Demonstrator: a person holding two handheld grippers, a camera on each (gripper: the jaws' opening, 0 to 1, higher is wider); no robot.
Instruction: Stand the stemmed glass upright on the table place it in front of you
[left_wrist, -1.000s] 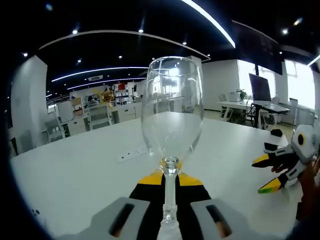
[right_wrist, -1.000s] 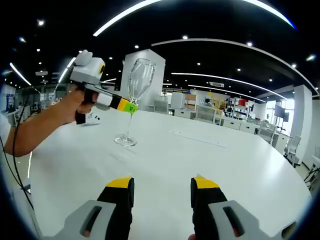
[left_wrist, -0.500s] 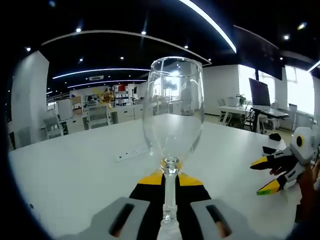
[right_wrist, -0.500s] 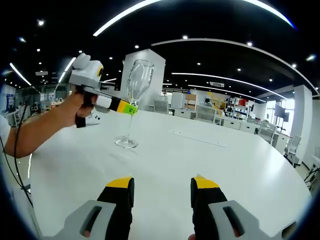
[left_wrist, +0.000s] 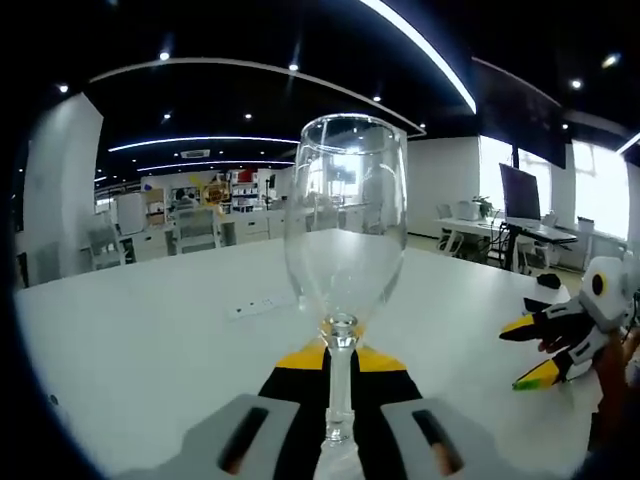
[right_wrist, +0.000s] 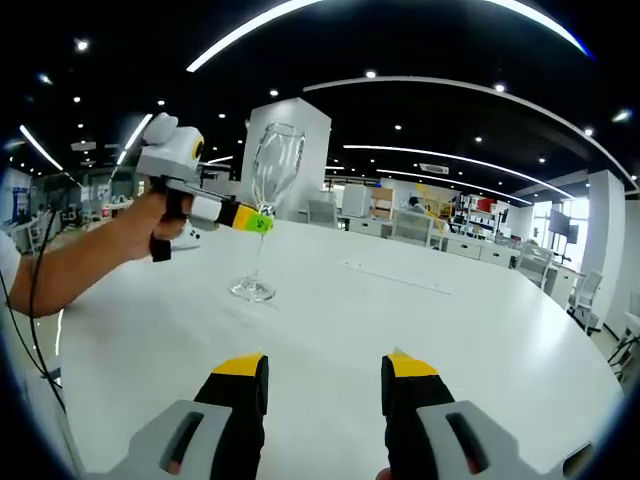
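Clear stemmed wine glass (right_wrist: 266, 205) stands nearly upright on the white bench (right_wrist: 400, 330), its foot on the surface, its stem pinched between the yellow-tipped jaws of the left gripper (right_wrist: 258, 222), held by a person's hand (right_wrist: 150, 218). Nearer the camera, the right gripper (right_wrist: 323, 372) hovers spread, holding nothing.

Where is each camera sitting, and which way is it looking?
Left gripper view: rides on the left tool, looking along its jaws, shut on the stem of the glass; the right tool shows at the right edge.
Right gripper view: rides on the right tool, jaws open, looking across the white table at the glass, the left tool and the person's hand.
Both views share the glass and the table.
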